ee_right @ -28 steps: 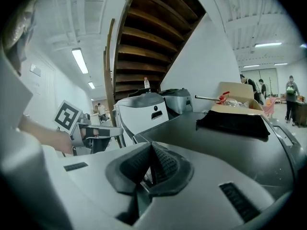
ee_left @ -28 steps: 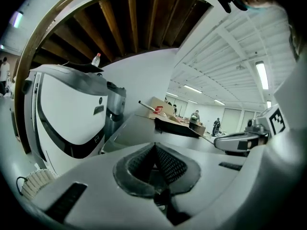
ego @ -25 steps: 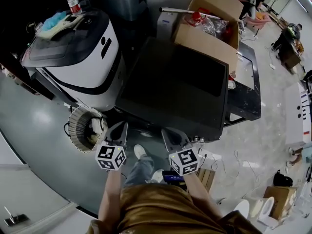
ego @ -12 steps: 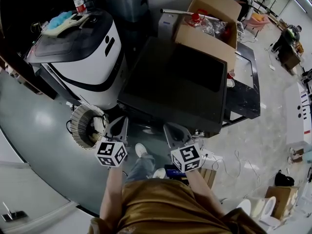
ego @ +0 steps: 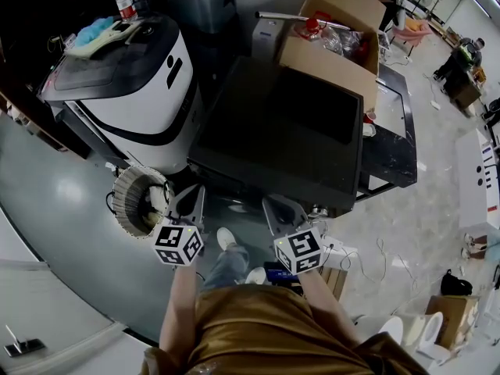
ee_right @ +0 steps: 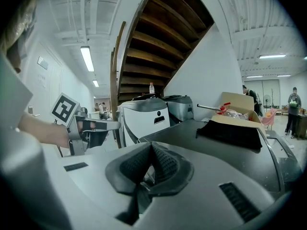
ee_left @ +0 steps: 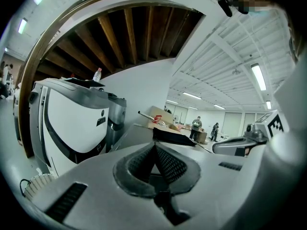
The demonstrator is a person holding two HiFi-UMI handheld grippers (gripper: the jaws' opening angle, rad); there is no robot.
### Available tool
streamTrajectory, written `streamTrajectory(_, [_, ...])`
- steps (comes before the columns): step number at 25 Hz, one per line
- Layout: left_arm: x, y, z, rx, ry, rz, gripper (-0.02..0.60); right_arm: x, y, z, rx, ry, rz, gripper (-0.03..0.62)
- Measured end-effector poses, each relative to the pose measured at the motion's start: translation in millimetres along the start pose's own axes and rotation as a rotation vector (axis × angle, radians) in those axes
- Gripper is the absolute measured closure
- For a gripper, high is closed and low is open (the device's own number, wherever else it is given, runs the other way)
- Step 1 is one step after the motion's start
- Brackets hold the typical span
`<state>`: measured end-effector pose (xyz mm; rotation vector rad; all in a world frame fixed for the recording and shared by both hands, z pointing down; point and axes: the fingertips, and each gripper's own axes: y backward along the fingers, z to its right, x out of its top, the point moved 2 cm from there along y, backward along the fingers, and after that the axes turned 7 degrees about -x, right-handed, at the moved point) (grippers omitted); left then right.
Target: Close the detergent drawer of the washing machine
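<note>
Facing black unit (ego: 281,131), cardboard box (ego: 332,49) behind, white washer (ego: 129,92) left

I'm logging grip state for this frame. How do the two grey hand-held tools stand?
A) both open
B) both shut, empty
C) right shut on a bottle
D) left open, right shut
B: the left tool and the right tool each show padded tips meeting in their own gripper views, nothing between them.

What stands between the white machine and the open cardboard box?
A large black flat-topped machine stands between the white machine and the cardboard box; the head view shows it.
</note>
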<state>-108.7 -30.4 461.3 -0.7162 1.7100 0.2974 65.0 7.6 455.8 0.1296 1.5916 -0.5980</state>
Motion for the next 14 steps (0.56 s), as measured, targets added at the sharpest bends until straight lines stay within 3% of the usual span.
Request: streamTrajectory(14, [-8.5, 0.1, -6.5, 0.011, 0.026, -0.010, 0.557, -6.9, -0.5, -2.4, 0.001, -0.010, -0.019, 0.582])
